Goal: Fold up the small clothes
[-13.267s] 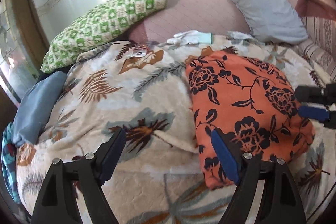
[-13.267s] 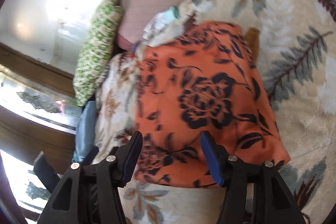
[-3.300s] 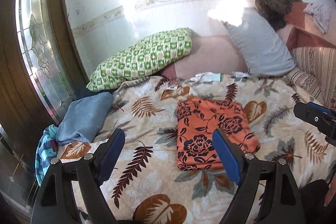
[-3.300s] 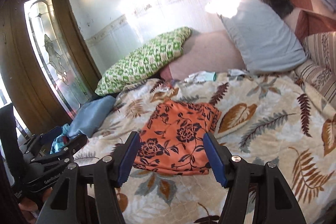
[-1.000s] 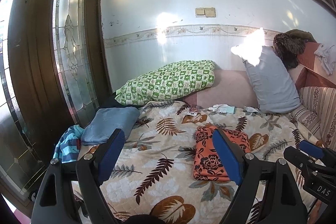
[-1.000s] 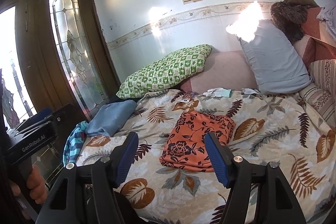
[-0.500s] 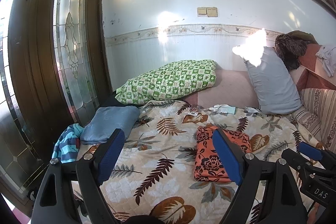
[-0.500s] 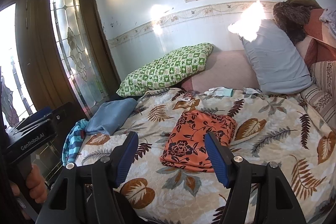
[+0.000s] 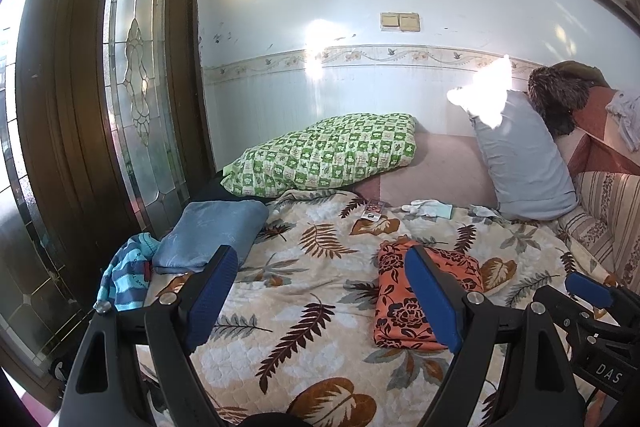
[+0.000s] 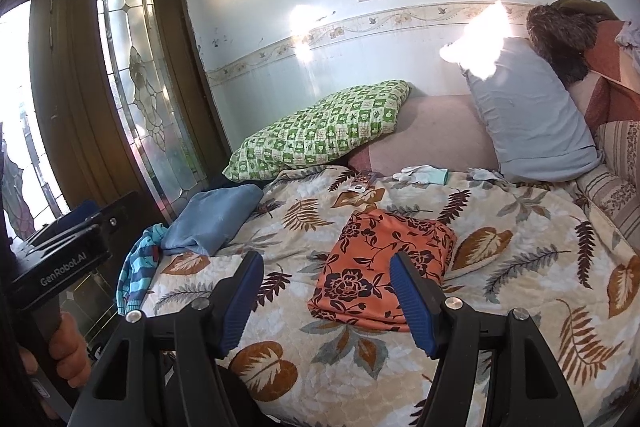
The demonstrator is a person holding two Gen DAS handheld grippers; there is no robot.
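Setting: a bed covered by a cream quilted bedspread printed with brown and grey leaves (image 10: 520, 227), set against a pale wall beside a dark wooden door with leaded glass (image 9: 136, 115).
Garment: an orange cloth with a dark floral print, folded into a neat rectangle (image 10: 384, 263), lies flat near the middle of the bedspread, well clear of both tools.
Left gripper (image 9: 320, 299): its blue-padded jaws stand wide apart with nothing between them, held back above the near edge of the bed. A person's hand (image 10: 66, 351) grips its handle at the right camera's left edge.
Right gripper (image 10: 326, 303): jaws likewise apart and empty, hanging over the near edge; the folded cloth shows beyond them.
Left side of bed: a folded blue cloth (image 9: 208, 235) lies beside a crumpled turquoise striped garment (image 9: 128, 275) at the edge.
Head of bed: a green-and-white checked pillow (image 9: 324, 159) and a grey pillow (image 9: 524, 163) lean against the wall, with white gloves (image 9: 428, 207) on the bedspread just below.
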